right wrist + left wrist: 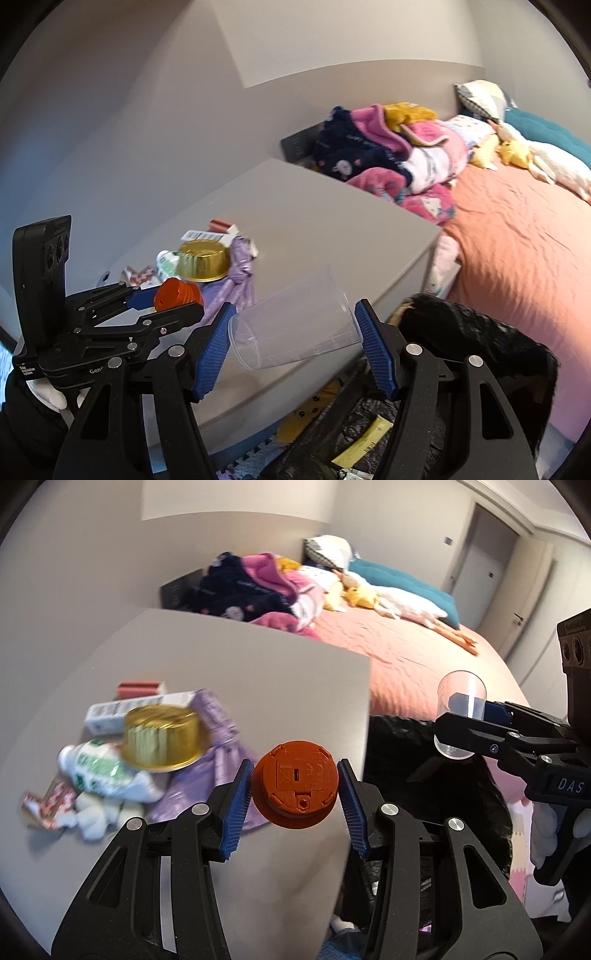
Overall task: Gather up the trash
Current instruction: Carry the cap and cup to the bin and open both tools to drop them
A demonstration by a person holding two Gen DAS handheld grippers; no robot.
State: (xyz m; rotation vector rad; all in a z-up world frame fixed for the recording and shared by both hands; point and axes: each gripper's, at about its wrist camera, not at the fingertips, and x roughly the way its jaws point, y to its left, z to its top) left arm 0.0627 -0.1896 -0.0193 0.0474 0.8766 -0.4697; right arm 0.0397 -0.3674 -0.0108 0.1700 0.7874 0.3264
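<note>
My left gripper (295,788) is shut on an orange round plastic piece (295,786), held above the grey tabletop's (240,672) right edge; it also shows in the right wrist view (177,293). My right gripper (293,338) is shut on a clear plastic cup (295,325), lying sideways between the blue pads, above the open black trash bag (461,339). The cup also shows in the left wrist view (460,712). A trash pile on the table holds a gold foil cup (160,734), a crumpled white-green bottle (107,771), a white box (125,709) and purple wrapping (218,753).
A bed with an orange cover (517,236) lies right of the table, with piled clothes (388,155) and soft toys (369,594). The trash bag holds a yellow wrapper (362,443). A door (480,550) stands at the far right.
</note>
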